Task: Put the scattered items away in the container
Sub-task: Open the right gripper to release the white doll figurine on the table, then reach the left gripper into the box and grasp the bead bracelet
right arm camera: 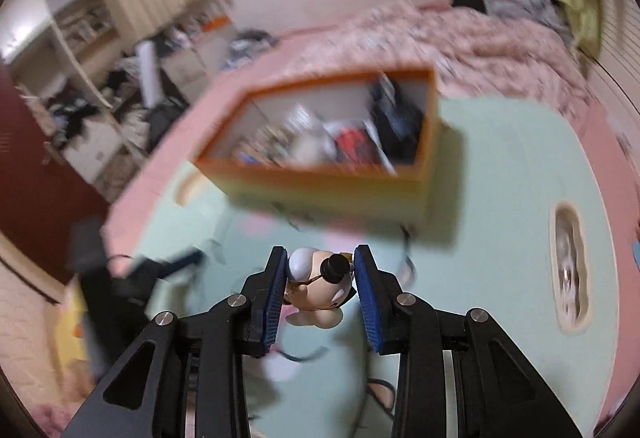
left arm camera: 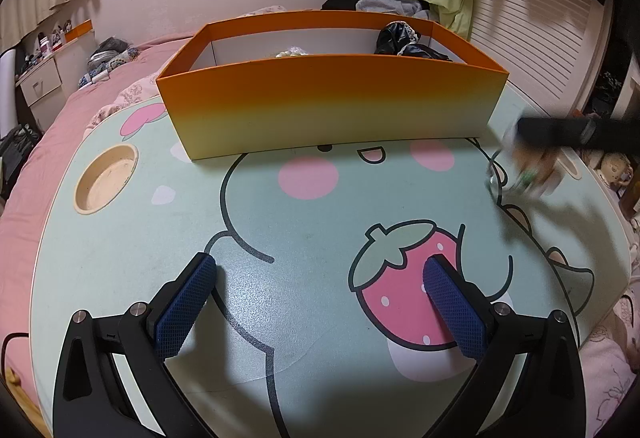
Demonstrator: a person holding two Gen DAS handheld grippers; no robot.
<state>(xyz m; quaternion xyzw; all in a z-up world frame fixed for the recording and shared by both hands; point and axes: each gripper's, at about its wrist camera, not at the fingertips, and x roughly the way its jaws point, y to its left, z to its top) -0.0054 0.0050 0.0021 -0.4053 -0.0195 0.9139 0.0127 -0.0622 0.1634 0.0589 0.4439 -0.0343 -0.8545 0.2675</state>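
Note:
An orange-and-yellow box (left arm camera: 332, 93) stands at the back of the mint cartoon table (left arm camera: 304, 205), with a black item (left arm camera: 404, 41) and a pale bag inside. My left gripper (left arm camera: 320, 270) hovers low over the strawberry print, open wide with nothing between its blue pads. In the right wrist view my right gripper (right arm camera: 322, 264) is shut on a small cartoon figurine (right arm camera: 320, 286), cream with a black top hat, held above the table before the box (right arm camera: 332, 189), which holds several blurred items. The right gripper (left arm camera: 532, 157) appears as a dark blur at the right in the left wrist view.
A round cup hole (left arm camera: 105, 177) is sunk in the table's left side and an oval slot (right arm camera: 570, 266) on its right. The table rests on a pink bed (left arm camera: 60, 125) with clothes piled (left arm camera: 384, 1) behind. A cluttered nightstand (left arm camera: 40, 77) stands far left.

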